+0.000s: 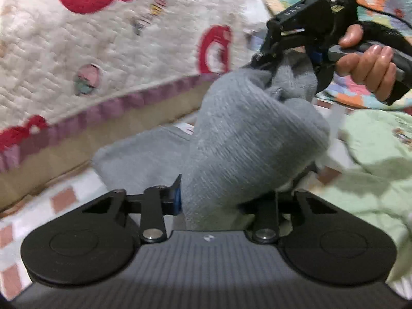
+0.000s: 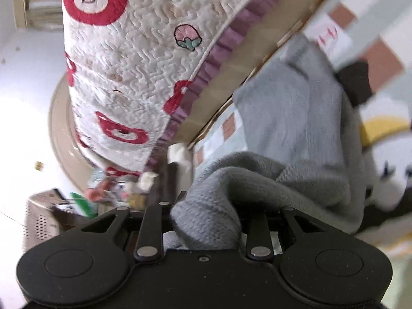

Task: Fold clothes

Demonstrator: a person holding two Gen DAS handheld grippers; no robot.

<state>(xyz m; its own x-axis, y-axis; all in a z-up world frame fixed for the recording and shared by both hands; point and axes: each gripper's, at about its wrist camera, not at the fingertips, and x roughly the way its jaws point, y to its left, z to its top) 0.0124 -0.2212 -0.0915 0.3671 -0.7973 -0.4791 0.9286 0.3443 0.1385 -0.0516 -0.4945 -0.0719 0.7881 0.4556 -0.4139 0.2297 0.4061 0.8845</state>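
A: Start at the jaws. What has the left gripper (image 1: pixel 226 200) got?

B: Its jaws are narrow and full of grey garment (image 1: pixel 247 141); the knit bulges up out of them toward 12 o'clock. Only one blue pad shows, at the cloth's 9 o'clock side, right against it.

A: And the right gripper (image 1: pixel 267 69)?

B: In the left view it sits at 2 o'clock, jaws pinched on another bunch of the same garment, with a hand (image 1: pixel 368 67) wrapped round its handle. In its own view the gripper (image 2: pixel 206 221) has thick grey folds (image 2: pixel 283 134) crammed between the jaws, so the pads are hidden.

A: Where is the rest of the cloth?

B: It hangs between the two grippers, and a flat part lies on the checked bed cover (image 1: pixel 64 200) at 9 o'clock of the left jaws.

A: Farther out?

B: A white quilt (image 1: pixel 90 59) with red bears and a purple frill fills 10 to 12 o'clock. Pale green fabric (image 1: pixel 373 167) lies at 3 o'clock. The edges are blurred
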